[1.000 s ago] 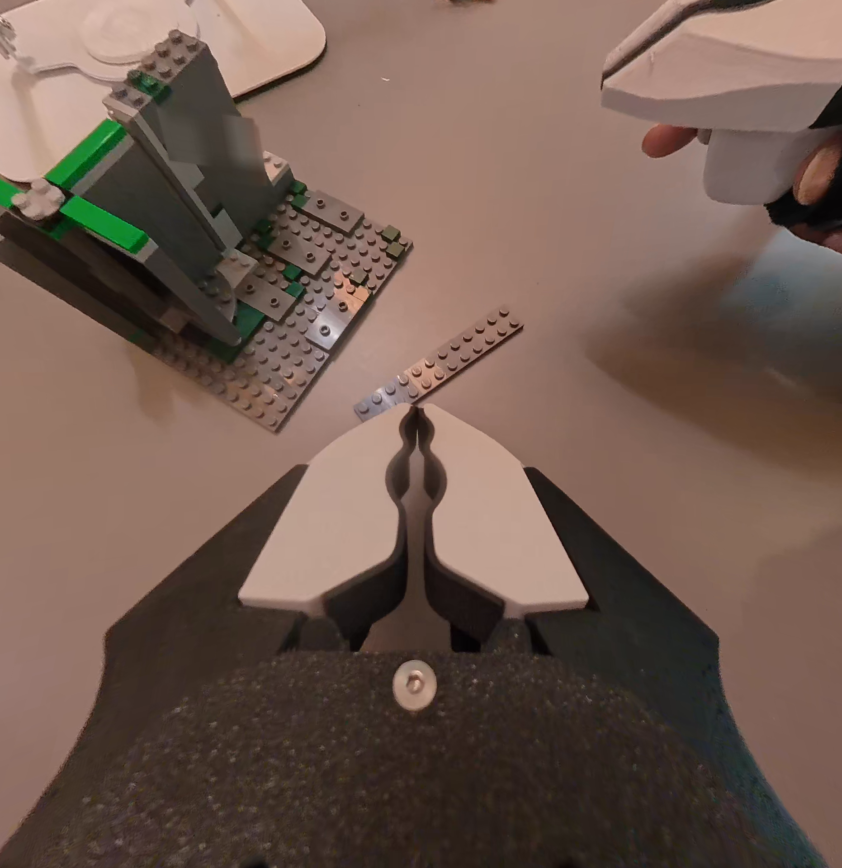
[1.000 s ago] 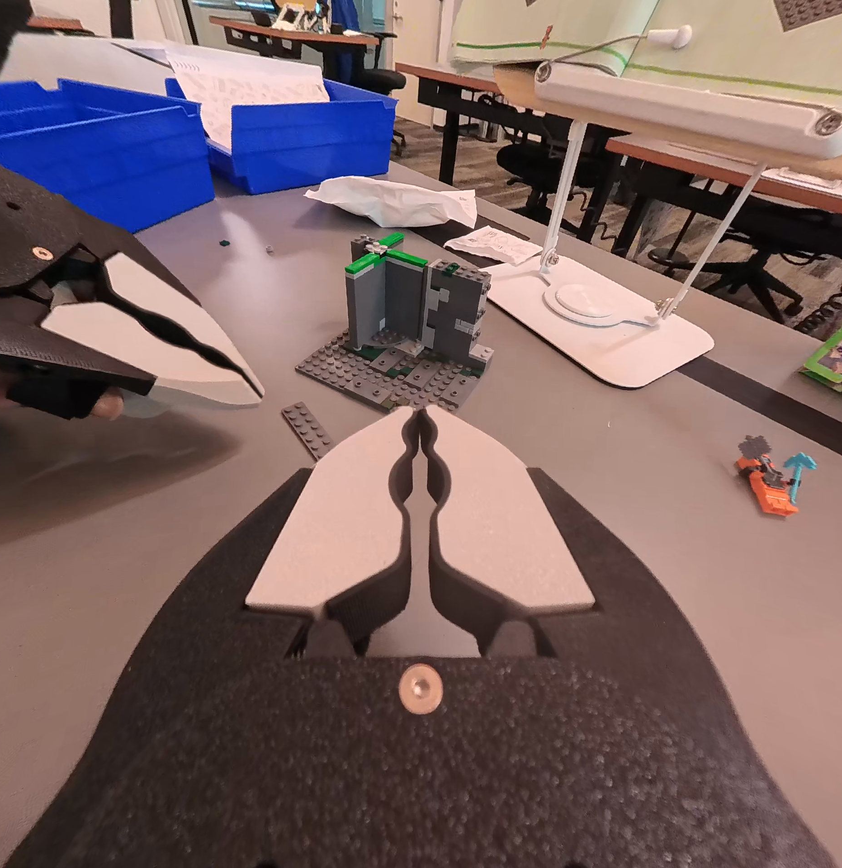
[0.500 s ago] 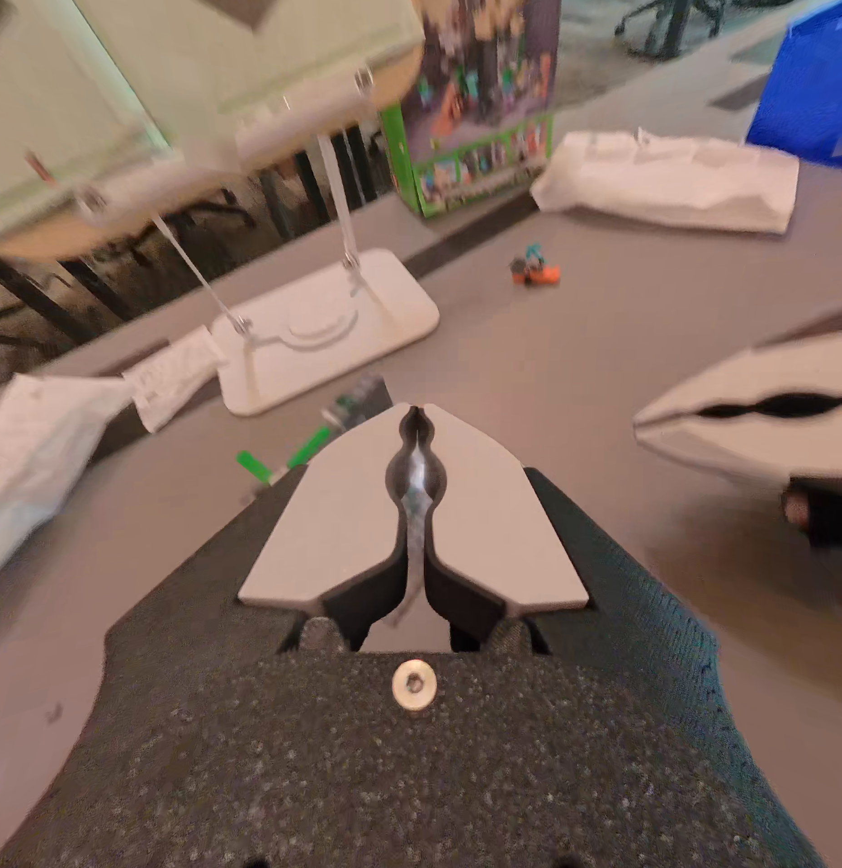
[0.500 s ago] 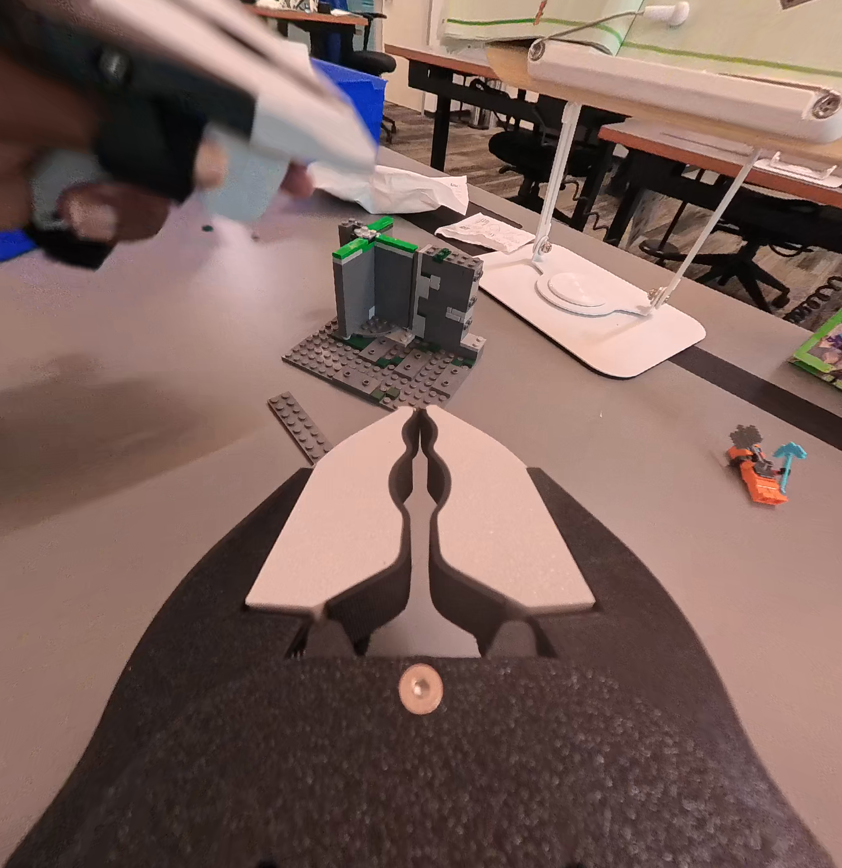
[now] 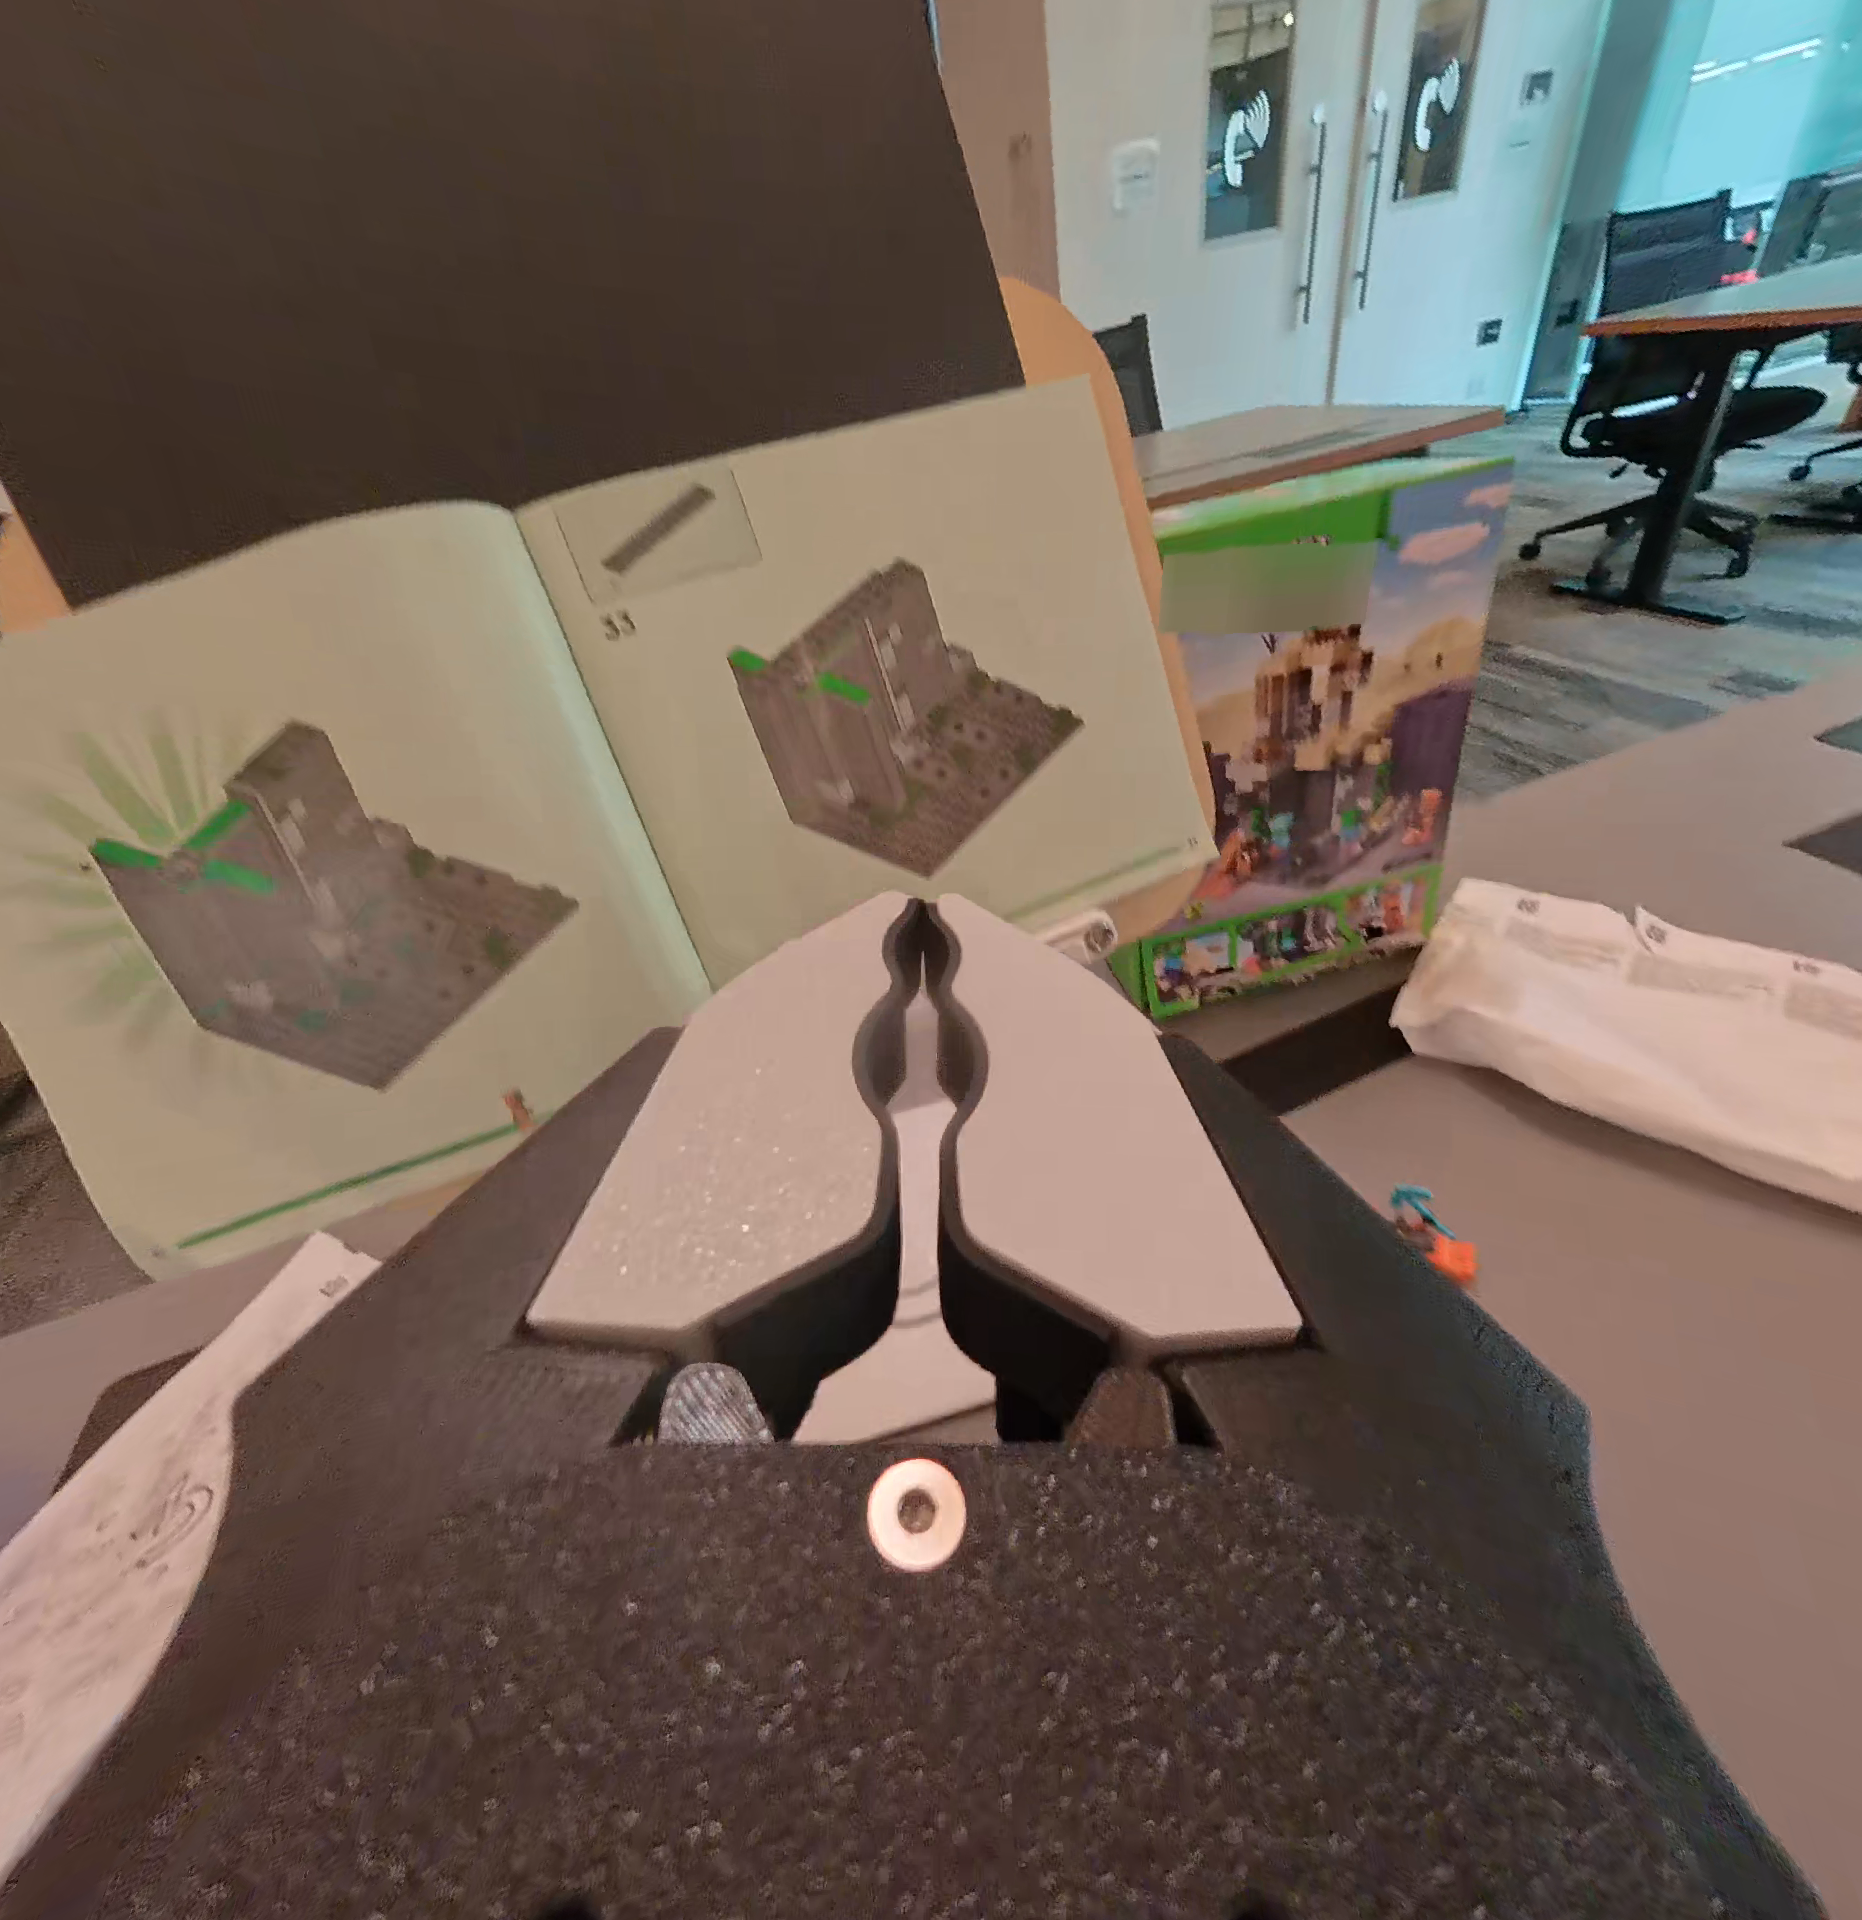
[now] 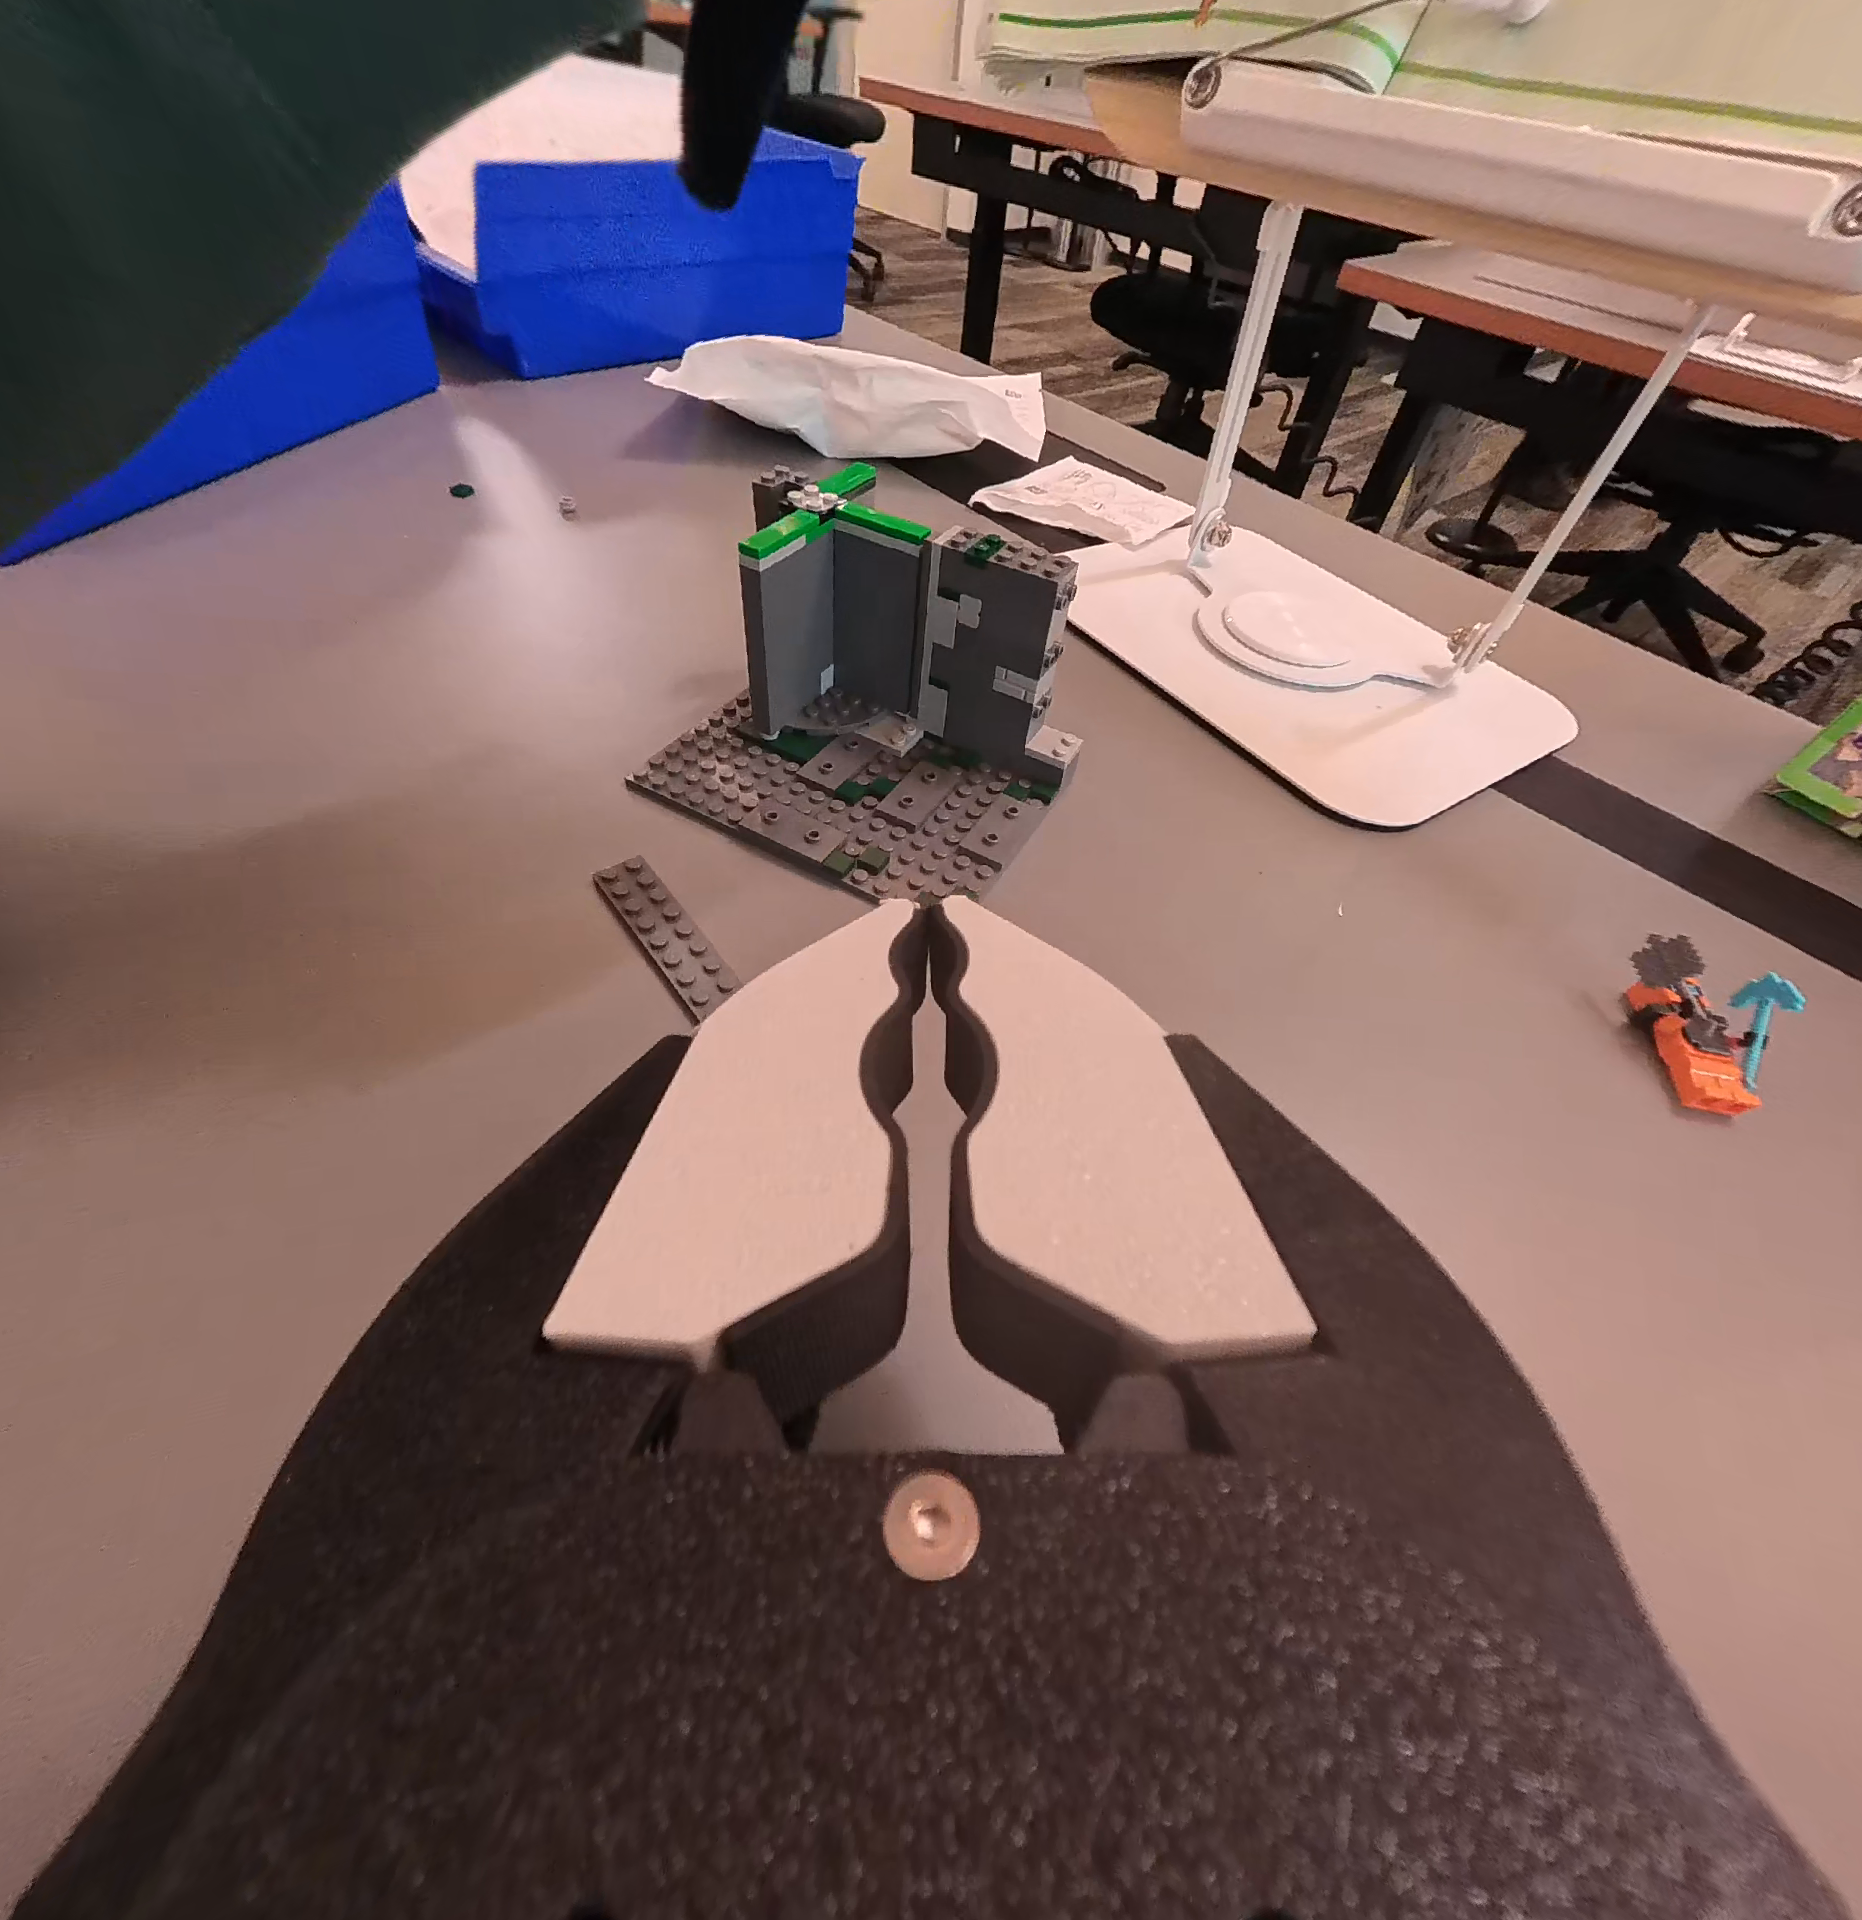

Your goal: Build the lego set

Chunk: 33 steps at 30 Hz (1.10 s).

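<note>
left wrist view, left claw (image 5: 922, 914) closed, empty, right claw (image 6: 925, 914) same

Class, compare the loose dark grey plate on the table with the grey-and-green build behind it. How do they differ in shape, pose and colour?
The loose plate lies flat, long and narrow; the build rises in upright walls from a broad square base. The loose plate is a single piece, while the build joins many. The loose plate is dark grey only; the build adds lighter grey and green. Both are studded, and both sit on the grey table, apart from each other.
</note>
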Motion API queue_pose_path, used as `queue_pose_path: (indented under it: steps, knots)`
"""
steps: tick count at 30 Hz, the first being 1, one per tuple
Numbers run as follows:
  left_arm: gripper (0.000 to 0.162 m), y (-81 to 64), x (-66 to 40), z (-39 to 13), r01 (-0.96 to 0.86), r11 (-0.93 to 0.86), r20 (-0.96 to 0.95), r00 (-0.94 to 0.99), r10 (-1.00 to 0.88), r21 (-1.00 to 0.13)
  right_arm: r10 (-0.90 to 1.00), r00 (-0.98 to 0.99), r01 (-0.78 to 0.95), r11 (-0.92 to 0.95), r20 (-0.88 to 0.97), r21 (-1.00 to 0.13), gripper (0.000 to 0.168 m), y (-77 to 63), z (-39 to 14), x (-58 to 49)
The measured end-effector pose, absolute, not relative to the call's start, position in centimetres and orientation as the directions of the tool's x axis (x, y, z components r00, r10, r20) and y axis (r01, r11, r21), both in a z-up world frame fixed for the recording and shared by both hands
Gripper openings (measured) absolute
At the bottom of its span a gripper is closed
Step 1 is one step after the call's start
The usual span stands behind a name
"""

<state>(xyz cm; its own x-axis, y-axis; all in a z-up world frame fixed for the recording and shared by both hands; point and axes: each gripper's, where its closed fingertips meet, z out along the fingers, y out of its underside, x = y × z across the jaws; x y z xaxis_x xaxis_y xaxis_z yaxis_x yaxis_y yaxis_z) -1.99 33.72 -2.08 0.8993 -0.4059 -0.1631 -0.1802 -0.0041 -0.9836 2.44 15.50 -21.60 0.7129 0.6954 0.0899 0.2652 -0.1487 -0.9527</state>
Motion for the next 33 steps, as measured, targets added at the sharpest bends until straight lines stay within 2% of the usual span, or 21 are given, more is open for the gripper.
queue_pose_path:
  steps: [6, 33]
  knots:
    - [0.0, 35.0, -1.8, 0.3, -0.136, 0.029, -0.137, 0.919, -0.37, -0.99, 0.701, 0.708, 0.262, -0.147, 0.086, -0.954, 0.0, 15.4, -21.5, 2.3]
    - [0.0, 35.8, -2.0, -1.4, -0.144, 0.006, -0.137, 0.922, -0.362, -0.99, 0.706, 0.703, 0.269, -0.157, 0.082, -0.95, 0.0, 15.4, -21.9, 2.1]
